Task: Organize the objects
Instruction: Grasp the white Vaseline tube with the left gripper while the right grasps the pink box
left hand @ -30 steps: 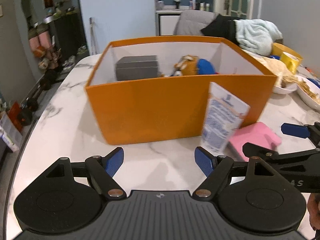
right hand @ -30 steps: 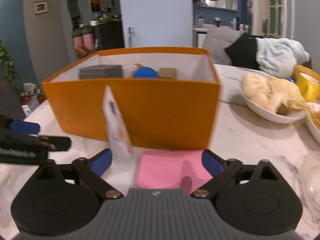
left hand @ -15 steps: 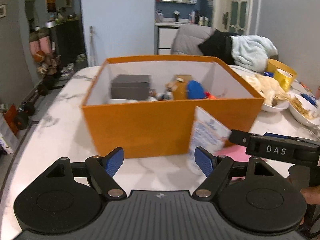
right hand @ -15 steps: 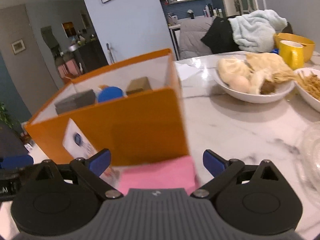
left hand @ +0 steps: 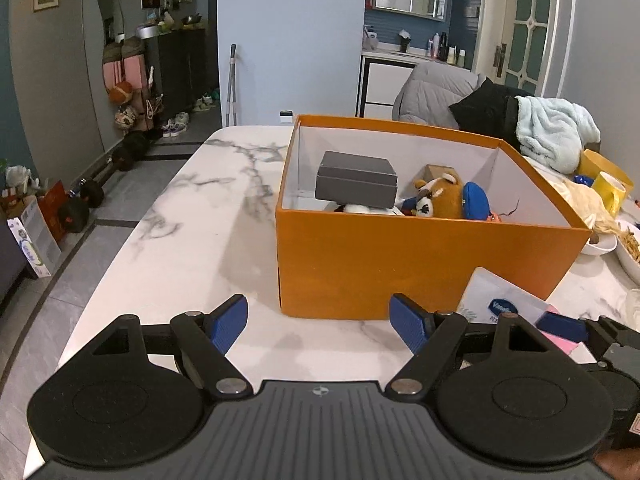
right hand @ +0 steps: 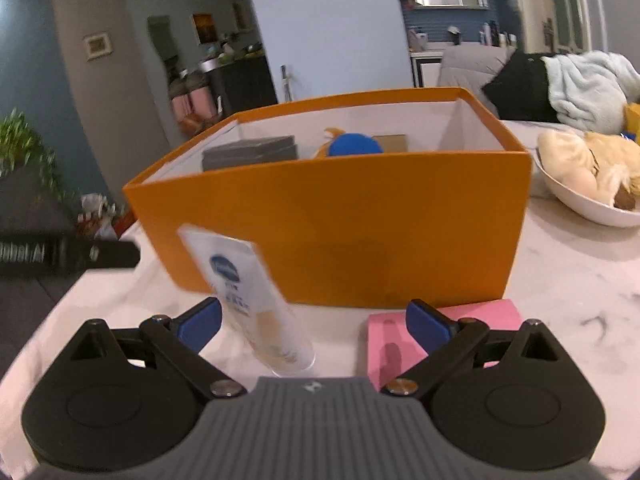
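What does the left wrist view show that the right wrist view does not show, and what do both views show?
Only the left wrist view shows the plush toy's face, the yellow mug and the open left tool over bare table. Only the right wrist view shows the whole tube standing between the fingers of the open right tool, and the bowl in full. Both show the orange box, the grey case inside it, and the pink pad.

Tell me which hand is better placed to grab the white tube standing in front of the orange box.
Right. The white tube stands just ahead of its open tongs; the left tongs face bare table beside it.
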Demonstrator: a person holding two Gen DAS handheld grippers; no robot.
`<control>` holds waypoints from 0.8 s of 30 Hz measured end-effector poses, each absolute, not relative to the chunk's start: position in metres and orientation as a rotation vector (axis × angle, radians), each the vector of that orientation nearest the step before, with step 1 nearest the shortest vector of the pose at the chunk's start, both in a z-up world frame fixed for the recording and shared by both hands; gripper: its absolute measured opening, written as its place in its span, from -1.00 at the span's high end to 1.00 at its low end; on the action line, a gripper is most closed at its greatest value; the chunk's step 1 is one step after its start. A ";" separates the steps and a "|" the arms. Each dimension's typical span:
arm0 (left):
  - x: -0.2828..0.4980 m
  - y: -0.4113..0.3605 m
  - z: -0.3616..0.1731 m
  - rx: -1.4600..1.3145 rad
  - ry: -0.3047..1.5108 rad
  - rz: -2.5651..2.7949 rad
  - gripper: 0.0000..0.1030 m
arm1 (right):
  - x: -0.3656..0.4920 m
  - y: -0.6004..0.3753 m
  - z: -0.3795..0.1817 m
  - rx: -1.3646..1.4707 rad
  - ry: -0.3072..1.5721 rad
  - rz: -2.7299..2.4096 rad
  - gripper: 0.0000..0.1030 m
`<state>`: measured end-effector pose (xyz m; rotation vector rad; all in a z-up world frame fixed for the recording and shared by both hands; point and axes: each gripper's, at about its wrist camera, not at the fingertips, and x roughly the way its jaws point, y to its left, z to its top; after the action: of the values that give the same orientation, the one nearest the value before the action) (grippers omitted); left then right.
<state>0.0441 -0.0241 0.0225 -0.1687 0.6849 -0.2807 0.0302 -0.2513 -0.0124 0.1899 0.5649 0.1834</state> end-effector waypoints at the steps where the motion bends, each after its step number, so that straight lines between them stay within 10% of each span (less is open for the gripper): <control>1: 0.044 -0.023 0.022 -0.168 0.685 -0.282 -0.79 | 0.030 -0.253 -0.012 0.182 0.557 0.165 -0.92; 24: 0.014 -0.097 0.009 -0.036 0.577 -0.529 -0.76 | -0.005 -0.329 -0.018 0.375 0.517 0.123 -0.93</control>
<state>0.0143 -0.0965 0.0088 -0.0363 0.5773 -0.5293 -0.0045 -0.3288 -0.0175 0.3746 0.5165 0.1232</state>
